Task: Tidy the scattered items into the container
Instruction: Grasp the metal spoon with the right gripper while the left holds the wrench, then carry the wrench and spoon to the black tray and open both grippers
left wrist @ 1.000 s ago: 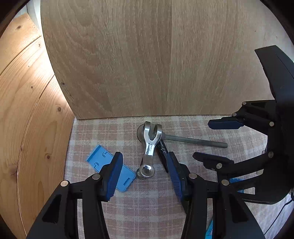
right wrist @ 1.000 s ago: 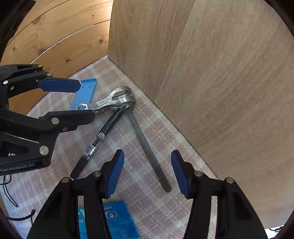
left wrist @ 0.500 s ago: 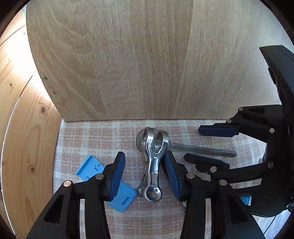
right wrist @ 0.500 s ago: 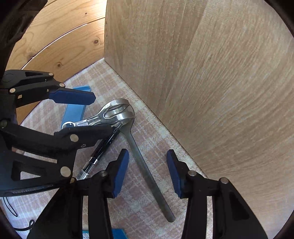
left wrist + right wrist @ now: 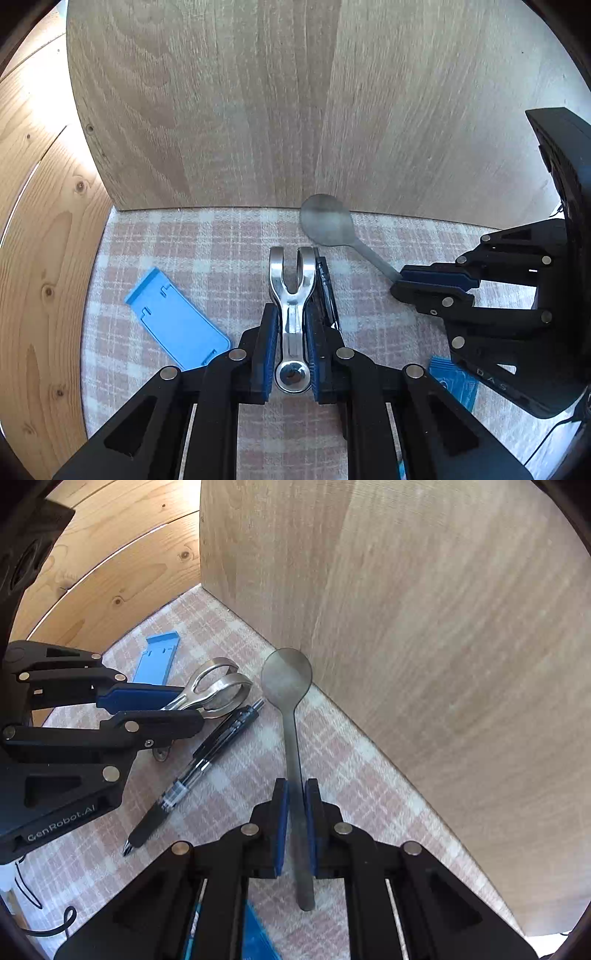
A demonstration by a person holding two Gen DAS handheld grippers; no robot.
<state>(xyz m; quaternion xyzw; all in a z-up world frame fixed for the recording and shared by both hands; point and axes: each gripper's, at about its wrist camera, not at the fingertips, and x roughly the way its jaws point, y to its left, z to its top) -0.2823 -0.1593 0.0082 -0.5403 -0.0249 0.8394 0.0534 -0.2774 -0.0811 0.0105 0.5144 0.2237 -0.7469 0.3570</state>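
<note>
My left gripper (image 5: 291, 347) is clenched on the shiny metal tool (image 5: 293, 295): the blue pads (image 5: 269, 343) press on both sides of its narrow stem, its round end sits between them and its forked end points forward to the wooden panel (image 5: 295, 103). In the right wrist view the same tool (image 5: 214, 690) sticks out from the left jaws, and I cannot tell if it touches the cloth or is a little above it.

My right gripper (image 5: 295, 812) is closed on the handle of the grey spoon (image 5: 290, 709). The handle passes between the two blue pads (image 5: 281, 823) and its end comes out behind them, toward the camera. The bowl of the spoon lies far ahead, just beside the foot of the wooden panel (image 5: 424, 646). In the left wrist view the spoon (image 5: 327, 223) runs from the panel down to the right gripper (image 5: 432, 282).

A black pen (image 5: 199, 764) lies on the checked cloth (image 5: 251, 775) of the counter, between the two grippers, with its tip pointing toward the lower left. In the left wrist view the pen (image 5: 327, 291) is just beside the metal tool, on its right. A flat blue plastic piece (image 5: 177, 321) lies on the cloth to the left of my left jaws. A blue packet (image 5: 454, 384) is partly hidden under the right gripper.

The container is not visible in either view.
</note>
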